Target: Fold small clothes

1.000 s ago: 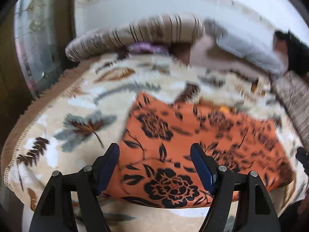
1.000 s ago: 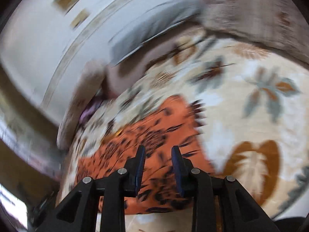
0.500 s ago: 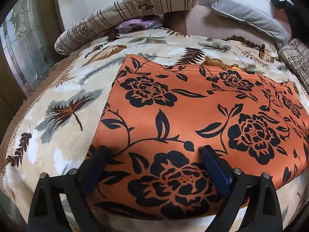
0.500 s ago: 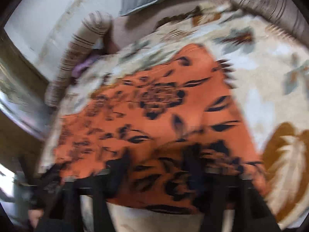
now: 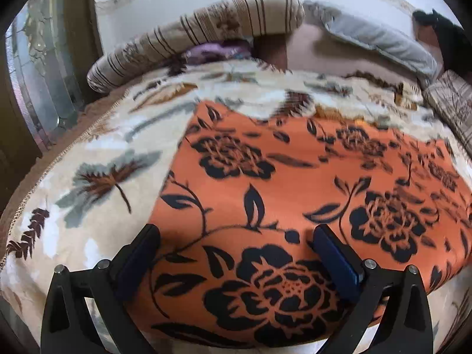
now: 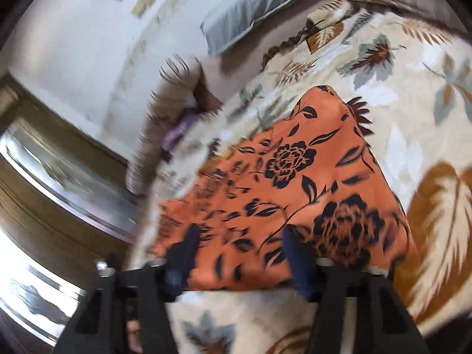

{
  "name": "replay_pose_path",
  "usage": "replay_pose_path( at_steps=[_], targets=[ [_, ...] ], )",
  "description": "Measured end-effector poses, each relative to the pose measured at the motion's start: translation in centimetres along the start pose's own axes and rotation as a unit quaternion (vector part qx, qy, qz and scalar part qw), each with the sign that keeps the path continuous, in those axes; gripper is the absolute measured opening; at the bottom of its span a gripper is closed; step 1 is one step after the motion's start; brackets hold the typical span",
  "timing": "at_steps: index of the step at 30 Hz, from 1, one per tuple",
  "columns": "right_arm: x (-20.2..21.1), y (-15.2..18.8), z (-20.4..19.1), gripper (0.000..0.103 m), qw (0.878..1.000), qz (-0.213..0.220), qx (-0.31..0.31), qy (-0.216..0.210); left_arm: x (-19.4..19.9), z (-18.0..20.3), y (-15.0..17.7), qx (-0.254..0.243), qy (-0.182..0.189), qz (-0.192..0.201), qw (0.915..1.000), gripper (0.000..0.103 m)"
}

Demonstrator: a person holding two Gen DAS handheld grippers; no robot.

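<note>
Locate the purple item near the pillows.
In the left wrist view the purple cloth sits at top centre, tucked under the striped bolster pillow at the far edge of the leaf-print blanket, beyond the orange floral garment.

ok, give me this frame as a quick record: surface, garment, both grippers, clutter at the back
surface: leaf-print blanket on a bed
garment: orange cloth with black flowers, lying flat on the blanket
left gripper: jaws opening, wide apart over the cloth's near edge, not pinching it
right gripper: jaws closing over the near edge; frame blurred, no grip visible yet
back of bed: striped pillow, grey pillow, something purple under the striped one
</note>
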State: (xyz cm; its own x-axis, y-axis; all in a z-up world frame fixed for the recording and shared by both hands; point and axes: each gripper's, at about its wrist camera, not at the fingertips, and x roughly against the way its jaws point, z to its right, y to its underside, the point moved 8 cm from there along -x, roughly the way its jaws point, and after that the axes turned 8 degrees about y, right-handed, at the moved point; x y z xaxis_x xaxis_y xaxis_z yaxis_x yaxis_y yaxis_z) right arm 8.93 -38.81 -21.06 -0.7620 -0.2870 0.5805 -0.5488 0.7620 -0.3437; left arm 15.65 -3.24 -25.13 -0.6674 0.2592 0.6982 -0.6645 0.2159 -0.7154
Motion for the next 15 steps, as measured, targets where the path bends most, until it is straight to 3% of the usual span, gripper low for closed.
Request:
replay_pose_path(
  at_steps=[5,10,15],
  targets=[
    [0.0,3.2,3.5,0.048,0.996,-0.027,-0.084,0.020,1.4,-2.0,-1.2,0.043,-0.019,0.027,0.9985,0.103],
    [-1.2,3.0,6.8,0.049,0.986,-0.030,-0.158,0.036,0.4,-3.1,-0.5,0.051,-0.041,-0.004,0.9979,0.103],
    [-1.3,1.7,8.7,0.061,0.981,-0.012,-0.190,0.036,-0.1,-4.1,0.0,0.067,-0.046,-0.021,0.9965,0.103]
  ],
)
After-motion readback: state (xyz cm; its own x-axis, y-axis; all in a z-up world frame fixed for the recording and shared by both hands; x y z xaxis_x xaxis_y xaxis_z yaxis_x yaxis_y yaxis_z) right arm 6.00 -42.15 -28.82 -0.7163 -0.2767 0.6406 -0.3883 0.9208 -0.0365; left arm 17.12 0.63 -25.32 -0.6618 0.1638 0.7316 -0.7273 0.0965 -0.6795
